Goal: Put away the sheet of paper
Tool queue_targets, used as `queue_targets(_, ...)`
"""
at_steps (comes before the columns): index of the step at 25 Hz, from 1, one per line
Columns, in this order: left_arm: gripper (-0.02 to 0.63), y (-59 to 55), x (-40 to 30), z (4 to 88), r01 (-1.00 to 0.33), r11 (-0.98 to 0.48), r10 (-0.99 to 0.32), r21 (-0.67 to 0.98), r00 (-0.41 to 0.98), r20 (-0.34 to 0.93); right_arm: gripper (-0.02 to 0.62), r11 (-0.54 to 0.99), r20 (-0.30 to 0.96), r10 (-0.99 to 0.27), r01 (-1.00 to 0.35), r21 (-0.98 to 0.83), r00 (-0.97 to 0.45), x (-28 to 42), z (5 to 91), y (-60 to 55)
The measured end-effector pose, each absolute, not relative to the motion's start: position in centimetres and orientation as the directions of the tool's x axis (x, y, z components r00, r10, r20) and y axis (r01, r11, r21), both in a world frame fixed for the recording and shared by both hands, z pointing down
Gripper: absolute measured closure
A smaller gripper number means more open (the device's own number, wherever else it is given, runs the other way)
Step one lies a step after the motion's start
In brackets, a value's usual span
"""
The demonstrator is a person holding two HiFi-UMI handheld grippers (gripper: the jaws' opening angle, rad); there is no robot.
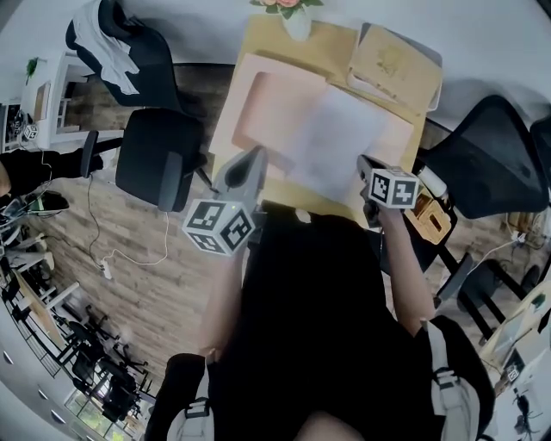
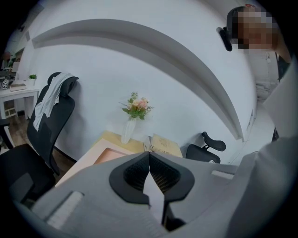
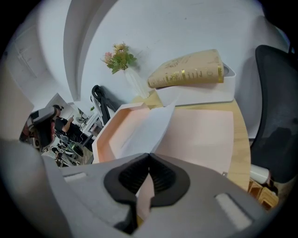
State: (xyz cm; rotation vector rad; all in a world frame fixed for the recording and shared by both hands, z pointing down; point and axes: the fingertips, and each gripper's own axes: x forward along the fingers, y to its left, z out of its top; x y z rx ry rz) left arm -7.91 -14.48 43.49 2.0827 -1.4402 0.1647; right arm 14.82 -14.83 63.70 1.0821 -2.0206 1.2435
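A white sheet of paper [image 1: 336,138] lies slanted over an open pink folder [image 1: 258,95] on the wooden desk [image 1: 263,39]. My left gripper [image 1: 256,155] is at the sheet's left corner with its jaws shut, and the paper shows only as a thin edge at the tips [image 2: 149,153]. My right gripper [image 1: 362,164] is at the sheet's near right edge, also shut. In the right gripper view the sheet [image 3: 139,132] rises from the jaw tips [image 3: 149,155] and curls left above the folder [image 3: 200,135].
A tan book [image 1: 392,65] lies on a white tray at the desk's far right, and a vase of flowers [image 1: 295,17] stands at the far edge. Black office chairs flank the desk on the left [image 1: 159,155] and right [image 1: 491,159]. A wooden box [image 1: 430,220] sits near my right arm.
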Motion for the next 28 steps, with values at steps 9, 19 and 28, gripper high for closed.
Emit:
queue_targets(9,0.597,-13.8,-8.0,44.1,-0.898,-0.201,-0.813,0.392,0.376,0.444,0.592,0.225,0.764,-0.344,-0.838,-0.496,-0.545,13.7,65.2,-15.6)
queue_targets(19,0.598,-13.9,-11.2,44.4,-0.889,-0.212,-0.801,0.405,0.395,0.449,0.592,0.146,0.784,-0.370,-0.864,-0.481,-0.499,11.2,66.1,-17.1)
queue_targets(28,0.597,-15.9,-15.6,43.3,-0.865,-0.287,-0.776,0.413,0.462,0.430,0.592,0.035,0.810,-0.425,-0.901,-0.432,-0.404,8.8,66.2,-18.4)
